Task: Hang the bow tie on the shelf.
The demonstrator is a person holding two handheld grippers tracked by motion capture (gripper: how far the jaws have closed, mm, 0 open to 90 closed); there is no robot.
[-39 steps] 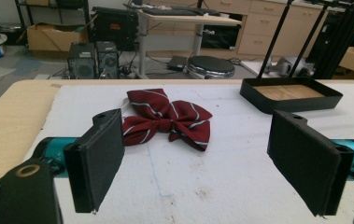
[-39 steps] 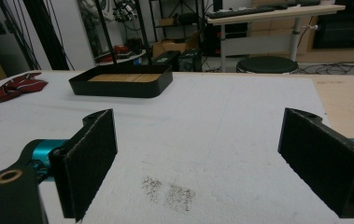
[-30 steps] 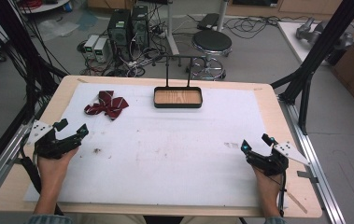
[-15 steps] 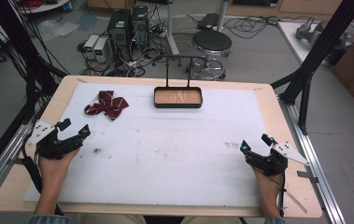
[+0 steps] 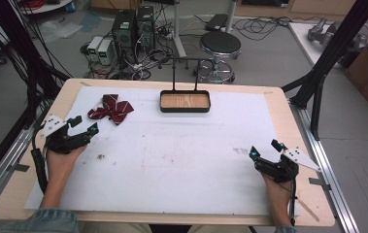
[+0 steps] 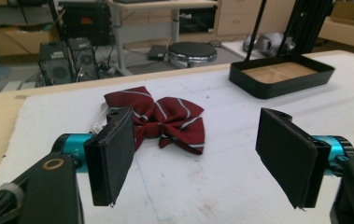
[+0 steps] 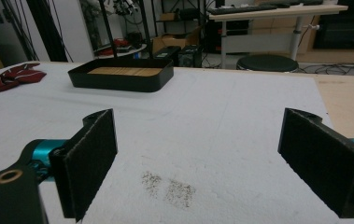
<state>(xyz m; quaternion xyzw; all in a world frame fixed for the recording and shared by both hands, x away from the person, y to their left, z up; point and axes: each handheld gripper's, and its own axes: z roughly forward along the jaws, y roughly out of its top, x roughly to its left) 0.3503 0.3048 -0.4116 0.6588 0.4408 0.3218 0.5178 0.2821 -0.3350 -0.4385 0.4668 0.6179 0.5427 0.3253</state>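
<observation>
A dark red striped bow tie (image 5: 111, 108) (image 6: 165, 117) lies on the white mat at the far left. My left gripper (image 5: 84, 125) (image 6: 198, 154) is open just short of it, jaws wide apart, with nothing between them. A black tray with a wooden floor (image 5: 185, 102) (image 6: 281, 74) (image 7: 121, 74) sits at the far middle of the mat, under a thin black stand. My right gripper (image 5: 264, 149) (image 7: 212, 163) rests open near the front right of the mat, empty, far from both. The bow tie (image 7: 7, 77) appears small at the left edge of the right gripper view.
The white mat (image 5: 181, 155) covers a wooden table (image 5: 288, 111) with black frame posts at both sides. Faint dirt smudges (image 5: 240, 151) mark the mat near the right gripper. A stool (image 5: 219, 46), computers and cables stand on the floor beyond the far edge.
My left gripper has crept forward and rightward toward the bow tie. The right gripper has stayed put.
</observation>
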